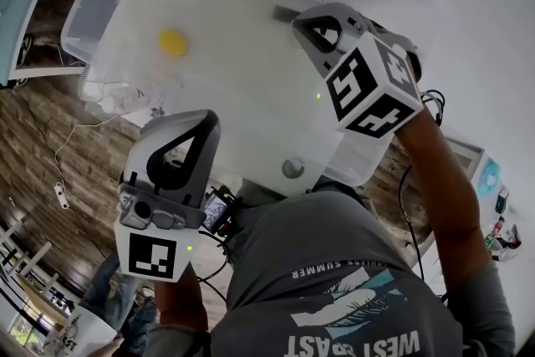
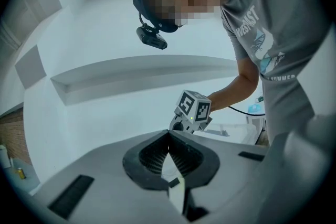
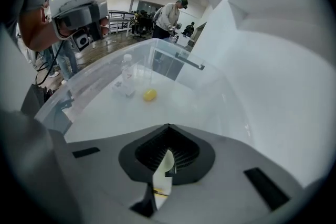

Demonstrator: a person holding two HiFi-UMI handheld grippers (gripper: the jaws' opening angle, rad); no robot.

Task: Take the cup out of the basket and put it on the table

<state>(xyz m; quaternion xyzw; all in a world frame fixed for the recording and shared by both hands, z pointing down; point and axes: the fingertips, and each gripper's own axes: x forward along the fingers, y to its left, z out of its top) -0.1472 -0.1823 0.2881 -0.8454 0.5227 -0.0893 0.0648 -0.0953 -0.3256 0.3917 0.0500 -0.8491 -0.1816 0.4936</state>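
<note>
The cup (image 3: 144,77) is hard to see: in the right gripper view a clear, upright shape stands inside the basket (image 3: 169,45), just beside a small plastic bottle (image 3: 127,75), and I take it for the cup, but its outline is faint. A small yellow round thing (image 3: 149,95) lies on the basket floor near these two, a little closer to the camera. The basket is a big box of see-through plastic with pale walls. The right gripper (image 3: 167,127) is above the near part of the basket and looks down into it; its jaws are pressed together at the tips and nothing is between them. The left gripper (image 2: 168,135) is outside the basket, close to the person's grey shirt (image 1: 334,263), and it points up toward a white wall. Its jaws are also clenched tip to tip and hold nothing. Wooden floor (image 1: 50,146) shows beside the basket in the head view.
</note>
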